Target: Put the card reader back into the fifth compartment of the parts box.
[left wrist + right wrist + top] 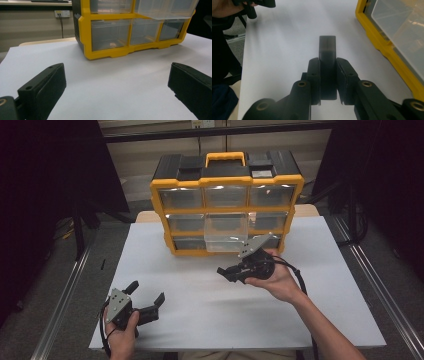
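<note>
Gripping a black block [327,65], the right tool [231,271] points left.

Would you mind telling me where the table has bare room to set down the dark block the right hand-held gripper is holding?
The white table is bare between the yellow drawer organizer and the left hand-held gripper, and along its right side. It is crowded at the pulled-out clear drawer.
</note>
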Tool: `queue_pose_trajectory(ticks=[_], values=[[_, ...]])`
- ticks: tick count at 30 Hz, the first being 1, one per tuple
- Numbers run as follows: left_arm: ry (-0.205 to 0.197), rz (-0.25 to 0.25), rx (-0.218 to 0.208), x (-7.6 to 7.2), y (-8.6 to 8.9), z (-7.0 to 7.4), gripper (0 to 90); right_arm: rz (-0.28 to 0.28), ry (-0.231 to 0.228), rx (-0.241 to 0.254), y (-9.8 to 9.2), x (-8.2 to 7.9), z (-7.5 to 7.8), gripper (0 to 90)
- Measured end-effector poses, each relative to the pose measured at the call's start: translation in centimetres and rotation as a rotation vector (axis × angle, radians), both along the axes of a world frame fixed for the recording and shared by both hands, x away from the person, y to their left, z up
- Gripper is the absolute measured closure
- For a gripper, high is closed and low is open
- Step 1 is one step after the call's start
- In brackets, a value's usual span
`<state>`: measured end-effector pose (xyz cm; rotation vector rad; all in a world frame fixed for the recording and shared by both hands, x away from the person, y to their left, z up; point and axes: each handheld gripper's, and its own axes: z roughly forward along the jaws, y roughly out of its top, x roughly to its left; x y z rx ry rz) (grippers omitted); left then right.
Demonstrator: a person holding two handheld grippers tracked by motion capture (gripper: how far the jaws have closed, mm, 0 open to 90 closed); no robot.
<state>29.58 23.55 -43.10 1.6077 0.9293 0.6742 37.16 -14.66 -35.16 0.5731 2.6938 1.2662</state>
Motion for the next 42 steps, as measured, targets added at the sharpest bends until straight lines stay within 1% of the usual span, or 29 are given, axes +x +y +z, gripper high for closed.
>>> queue_pose_trajectory(ticks=[1, 3, 4, 7, 8, 9, 13, 14, 20, 22, 25, 27, 30, 35, 36, 38, 39, 40, 42], values=[[0.002, -0.002, -0.006, 0.0, -0.1, 0.0, 1.7, -0.002, -0.009, 0.008, -0.2, -0.1, 0.3, 74.1], [0.002, -0.002, -0.007, 0.0, -0.1, 0.0, 1.7, -0.003, -0.012, 0.008, -0.2, -0.1, 0.4, 74.1], [-0.002, -0.001, 0.001, 0.0, 0.0, 0.0, 1.7, -0.006, -0.014, 0.013, -0.3, -0.2, 0.6, 74.1], [-0.001, 0.0, 0.001, 0.0, 0.0, 0.0, 1.7, 0.0, -0.014, 0.019, -0.4, -0.2, 0.8, 74.1], [0.001, 0.001, -0.005, 0.0, -0.1, 0.0, 1.7, 0.0, -0.015, 0.023, -0.4, -0.2, 0.9, 74.1], [0.0, 0.001, 0.004, 0.0, 0.0, 0.0, 1.7, -0.003, -0.022, 0.029, -0.5, -0.2, 1.1, 74.1], [-0.001, -0.002, 0.001, 0.0, -0.1, 0.0, 1.8, -0.005, -0.03, 0.036, -0.6, -0.3, 1.4, 74.1], [-0.001, -0.002, 0.0, 0.0, -0.1, -0.1, 1.8, -0.002, -0.036, 0.047, -0.6, -0.4, 1.7, 74.1], [-0.001, -0.003, 0.005, 0.0, 0.0, 0.0, 1.8, 0.004, -0.047, 0.068, -0.8, -0.7, 2.4, 74.1], [-0.003, 0.0, -0.003, 0.0, -0.1, 0.0, 1.7, 0.005, -0.061, 0.081, -0.9, -0.8, 2.9, 74.1], [-0.004, -0.005, 0.005, 0.0, 0.0, 0.0, 1.7, 0.003, -0.069, 0.089, -0.9, -1.0, 3.1, 74.1], [-0.007, 0.001, -0.006, 0.0, -0.1, 0.0, 1.8, 0.005, -0.074, 0.092, -0.8, -1.0, 3.4, 74.1], [-0.005, -0.001, 0.003, 0.0, 0.0, 0.0, 1.7, 0.007, -0.077, 0.102, -0.7, -1.0, 3.7, 74.1], [-0.009, 0.004, -0.003, 0.0, 0.0, 0.1, 1.7, 0.009, -0.083, 0.109, -0.9, -0.9, 4.0, 74.1], [-0.01, 0.004, -0.004, 0.0, 0.0, 0.1, 1.7, 0.006, -0.085, 0.11, -1.0, -0.9, 4.3, 74.1], [-0.009, 0.004, -0.003, 0.0, 0.0, 0.1, 1.7, 0.005, -0.086, 0.11, -1.0, -0.9, 4.4, 74.1], [-0.01, 0.005, -0.005, 0.0, -0.1, 0.0, 1.8, 0.002, -0.095, 0.109, -1.1, -0.9, 4.9, 74.1], [-0.01, 0.006, -0.003, 0.0, -0.1, 0.0, 1.8, 0.002, -0.095, 0.109, -1.1, -0.9, 4.9, 74.1], [-0.009, 0.005, -0.003, 0.0, -0.1, 0.0, 1.7, 0.002, -0.111, 0.107, -1.2, -1.0, 5.4, 74.1]])
